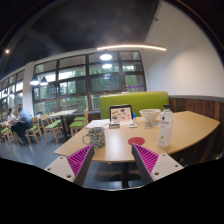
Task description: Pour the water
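A clear plastic water bottle (165,129) with a white cap stands upright on the light wooden table (120,136), ahead of my right finger. A patterned mug (96,135) stands ahead of my left finger. My gripper (113,158) is open over the table's near edge, its magenta pads (146,158) wide apart with nothing between them. Both objects lie beyond the fingertips.
A red coaster (136,141) lies on the table just beyond the right finger. A white bowl (149,115), a small framed screen (121,113) and papers sit at the far end. A green sofa (134,102) stands behind. Tables, chairs and a seated person (17,124) fill the left.
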